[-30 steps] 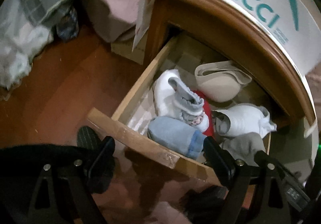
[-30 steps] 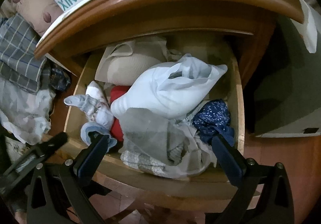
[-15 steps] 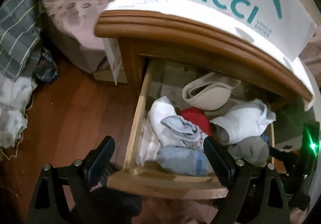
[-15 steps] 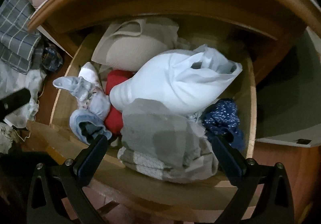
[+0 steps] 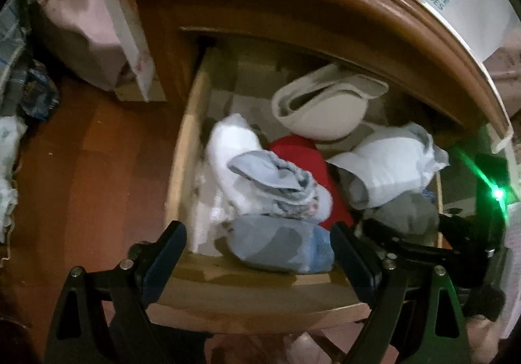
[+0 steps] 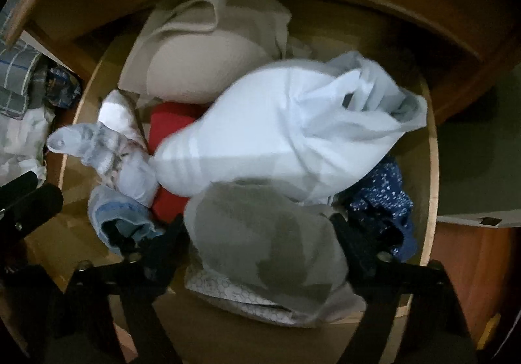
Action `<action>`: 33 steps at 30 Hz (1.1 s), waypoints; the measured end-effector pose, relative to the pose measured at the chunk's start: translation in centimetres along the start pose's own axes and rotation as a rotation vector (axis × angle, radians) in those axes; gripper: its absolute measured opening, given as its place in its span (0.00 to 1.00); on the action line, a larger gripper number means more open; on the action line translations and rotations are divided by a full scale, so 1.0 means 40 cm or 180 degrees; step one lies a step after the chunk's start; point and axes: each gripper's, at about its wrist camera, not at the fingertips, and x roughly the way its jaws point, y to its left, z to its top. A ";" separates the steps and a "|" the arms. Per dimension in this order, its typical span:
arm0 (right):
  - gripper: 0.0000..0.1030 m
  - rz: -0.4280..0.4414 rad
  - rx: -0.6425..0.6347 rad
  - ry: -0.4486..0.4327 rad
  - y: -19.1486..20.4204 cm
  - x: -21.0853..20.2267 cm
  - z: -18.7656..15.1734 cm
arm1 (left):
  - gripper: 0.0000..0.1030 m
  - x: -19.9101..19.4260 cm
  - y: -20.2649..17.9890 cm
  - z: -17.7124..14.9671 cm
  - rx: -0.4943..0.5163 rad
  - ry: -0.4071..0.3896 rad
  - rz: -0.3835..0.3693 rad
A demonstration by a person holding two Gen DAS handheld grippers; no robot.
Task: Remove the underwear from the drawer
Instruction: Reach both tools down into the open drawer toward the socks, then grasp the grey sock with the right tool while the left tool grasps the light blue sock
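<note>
— Several bundles fill the drawer [image 6: 431, 149]; which one am I going for?

— The grey roll [image 6: 260, 240], at the drawer's front edge. My right gripper [image 6: 260, 233] straddles it, jaws just closing in, one finger on each flank. Whether the pads already press the cloth I cannot tell, so I call it still spread around the roll, not yet pinching.

— How will it handle?

— Light and soft, I judge. It is a loose knit wad that will squash and may unroll as it rises. I would take it across the thick middle, deep enough that the fold does not slip out. A white honeycomb-patterned piece [image 6: 234, 295] lies under it and could drag along.

— And around it?

— Behind it, toward the drawer's back, a puffy white bundle [image 6: 286, 129]; beyond that a smooth, stiff-looking beige cup [image 6: 202, 57]. Beside the roll, a navy speckled piece [image 6: 381, 201] against the drawer's right wall; a red one [image 6: 169, 123] near the middle.

— Your left gripper [image 5: 257, 256]?

— Spread wide, holding nothing, over the drawer's front rail, above a pale blue roll [image 5: 280, 246] and a crumpled grey-white sock-like piece [image 5: 273, 181].
</note>
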 end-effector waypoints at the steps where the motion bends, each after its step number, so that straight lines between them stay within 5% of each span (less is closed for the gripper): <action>1: 0.72 -0.0002 -0.0015 0.0002 -0.003 0.000 -0.001 | 0.90 0.005 0.000 -0.001 -0.0012 0.0046 -0.0054; 10: 0.47 0.0088 -0.0018 -0.0068 -0.019 -0.036 -0.026 | 0.90 0.037 -0.019 -0.013 0.0034 0.0269 -0.0152; 33: 0.45 0.0329 0.0213 -0.0599 -0.111 -0.156 -0.055 | 0.89 0.226 -0.071 0.000 0.0226 0.0994 0.0350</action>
